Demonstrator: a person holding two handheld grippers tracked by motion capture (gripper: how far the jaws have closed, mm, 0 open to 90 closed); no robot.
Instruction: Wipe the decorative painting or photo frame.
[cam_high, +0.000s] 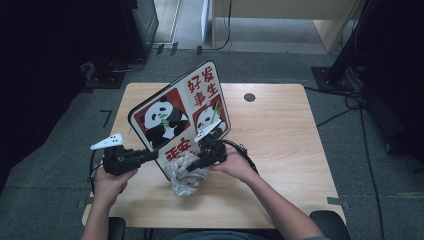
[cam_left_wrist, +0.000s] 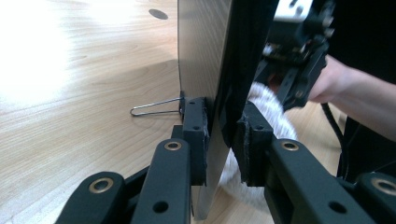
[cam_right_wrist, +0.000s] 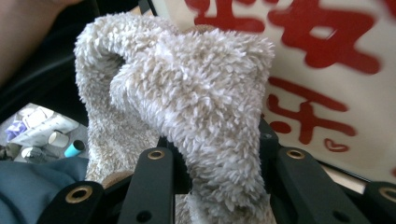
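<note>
- Board (cam_high: 177, 112), printed with pandas and red characters, stood tilted on the surface (cam_high: 280, 130), leaning back from us near the middle.
- We held the left tool (cam_high: 150, 155) clamped on the board's lower left edge; in the left gripper view its jaws pressed on both faces of the board (cam_left_wrist: 205, 70), one from the back and one from the front.
- A thin wire stand (cam_left_wrist: 154, 108) stuck out from the board's back and rested on the surface (cam_left_wrist: 70, 116).
- We held the right tool (cam_high: 192, 166) closed on a fluffy cloth (cam_high: 186, 175), at the foot of the board's printed face.
- In the right gripper view the cloth (cam_right_wrist: 201, 98) bunched up between the jaws, just in front of the red characters on the board (cam_right_wrist: 327, 60); whether it touched the board we could not tell.
- The left gripper view showed the cloth (cam_left_wrist: 273, 109) beyond the board, with the right tool (cam_left_wrist: 299, 70) above it.
- Our hands sat near the front edge of the surface, the left hand (cam_high: 111, 180) beside the board and the right hand (cam_high: 235, 162) just right of the cloth.
</note>
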